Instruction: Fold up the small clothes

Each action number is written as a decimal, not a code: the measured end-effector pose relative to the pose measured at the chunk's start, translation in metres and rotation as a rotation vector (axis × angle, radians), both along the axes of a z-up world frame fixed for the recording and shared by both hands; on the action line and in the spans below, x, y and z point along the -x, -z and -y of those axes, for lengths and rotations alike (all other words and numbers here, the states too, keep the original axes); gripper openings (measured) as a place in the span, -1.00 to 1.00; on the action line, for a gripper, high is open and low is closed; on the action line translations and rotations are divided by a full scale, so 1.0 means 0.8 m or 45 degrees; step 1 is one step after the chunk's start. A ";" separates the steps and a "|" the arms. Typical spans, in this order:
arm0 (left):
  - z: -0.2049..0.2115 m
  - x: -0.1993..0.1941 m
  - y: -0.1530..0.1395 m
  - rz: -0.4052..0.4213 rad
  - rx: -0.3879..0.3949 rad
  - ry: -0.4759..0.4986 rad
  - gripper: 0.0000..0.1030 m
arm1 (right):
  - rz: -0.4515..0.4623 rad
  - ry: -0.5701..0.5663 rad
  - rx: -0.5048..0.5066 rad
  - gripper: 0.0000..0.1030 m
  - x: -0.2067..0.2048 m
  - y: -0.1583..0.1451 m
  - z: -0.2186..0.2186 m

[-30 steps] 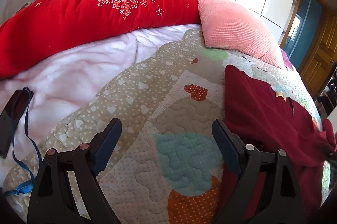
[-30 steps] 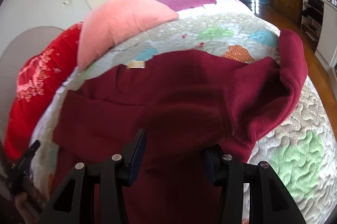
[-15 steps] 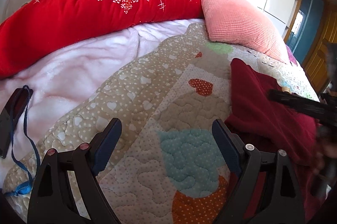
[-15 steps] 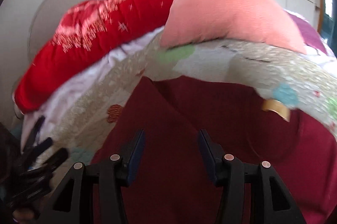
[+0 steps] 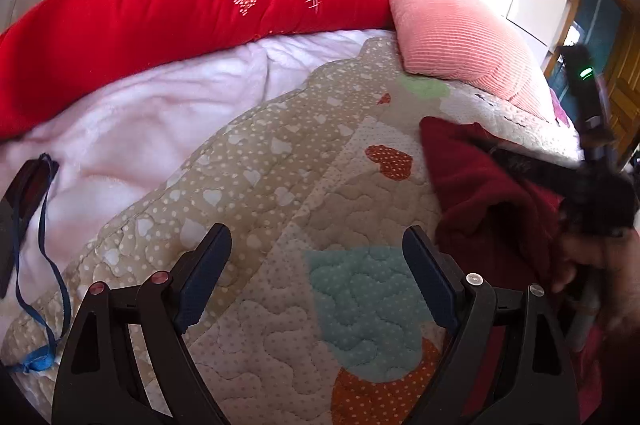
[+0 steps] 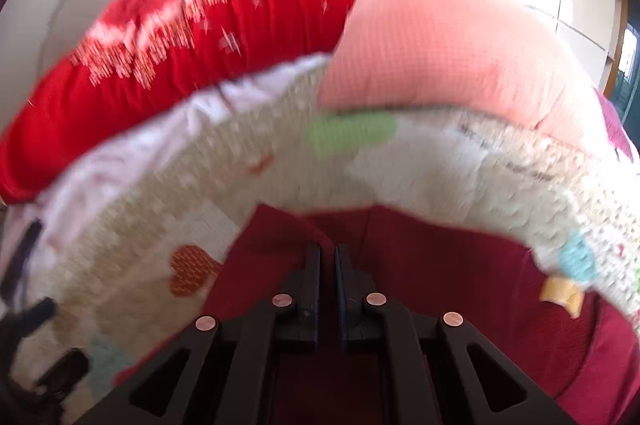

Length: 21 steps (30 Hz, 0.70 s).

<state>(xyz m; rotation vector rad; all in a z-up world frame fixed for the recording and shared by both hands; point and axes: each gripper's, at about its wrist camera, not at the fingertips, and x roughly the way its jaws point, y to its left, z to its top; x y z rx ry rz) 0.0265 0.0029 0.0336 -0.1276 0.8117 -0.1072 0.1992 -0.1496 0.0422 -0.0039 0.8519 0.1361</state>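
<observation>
Maroon garment (image 6: 460, 285) pinched by right gripper (image 6: 328, 257), blue strap (image 5: 40, 253) left-view only

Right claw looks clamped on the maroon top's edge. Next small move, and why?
Probably lift the right claw slightly and carry the pinched edge across the maroon top. Its jaws have just closed at a raised ridge of fabric, while the left claw hangs open over the quilt, not engaged.

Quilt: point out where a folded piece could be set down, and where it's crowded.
Free: the quilt between the open left gripper and the pink pillow, and the white blanket below the red cushion. Crowded: the right side, where the dark red garment and right gripper are.
</observation>
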 end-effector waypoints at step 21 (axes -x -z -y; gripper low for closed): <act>-0.001 0.000 -0.001 0.021 -0.009 -0.024 0.70 | -0.114 0.216 0.238 -0.95 0.212 -0.001 0.198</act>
